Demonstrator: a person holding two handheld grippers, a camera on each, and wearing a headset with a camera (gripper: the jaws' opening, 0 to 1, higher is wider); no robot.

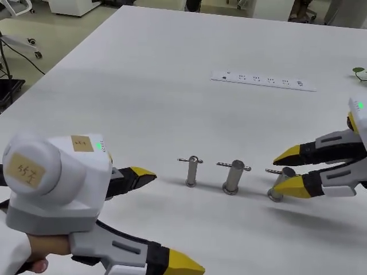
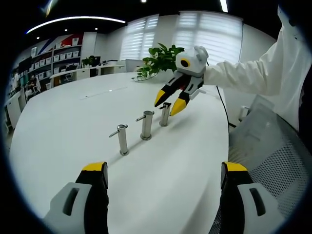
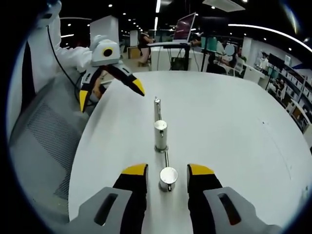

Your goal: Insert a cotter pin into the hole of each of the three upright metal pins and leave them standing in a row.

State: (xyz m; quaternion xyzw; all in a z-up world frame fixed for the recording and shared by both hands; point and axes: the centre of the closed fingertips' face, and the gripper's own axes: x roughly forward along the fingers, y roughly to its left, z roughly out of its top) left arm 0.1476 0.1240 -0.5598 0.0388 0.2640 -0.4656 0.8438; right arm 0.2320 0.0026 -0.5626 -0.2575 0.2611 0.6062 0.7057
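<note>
White tabletop [image 1: 172, 69] is seen stretching across an office-like room, with a power strip [image 1: 262, 81] lying on it well beyond both grippers.

At the left, the left gripper [image 1: 175, 220] is held just over the table, and its jaws are spread wide apart with nothing between them. In the left gripper view, the three metal pins are lined up ahead of its jaws, receding toward the other gripper. A potted plant [image 2: 158, 58] is seen past the far edge of the table.

Nearest ahead of the left gripper stands the left pin [image 1: 191, 172], upright on its base, with a thin cotter pin [image 1: 189, 160] passed crosswise through its top. Further from that gripper stands the middle pin [image 1: 233, 177], also upright, and a second cotter pin [image 1: 232, 166] is seen through its head, sticking out on both sides.

At the right, the right pin [image 1: 275, 193] is placed between the jaws of the right gripper [image 1: 281, 172]. Those jaws are parted and straddle the pin (in the right gripper view a narrow gap is seen on either side of the pin's round top, so it is not clamped). A third cotter pin [image 1: 272, 171] is seen at the top of this pin, pointing away from the right gripper toward the middle pin. All three pins are set in one row, well apart from each other, running straight ahead from the right gripper's jaws.
</note>
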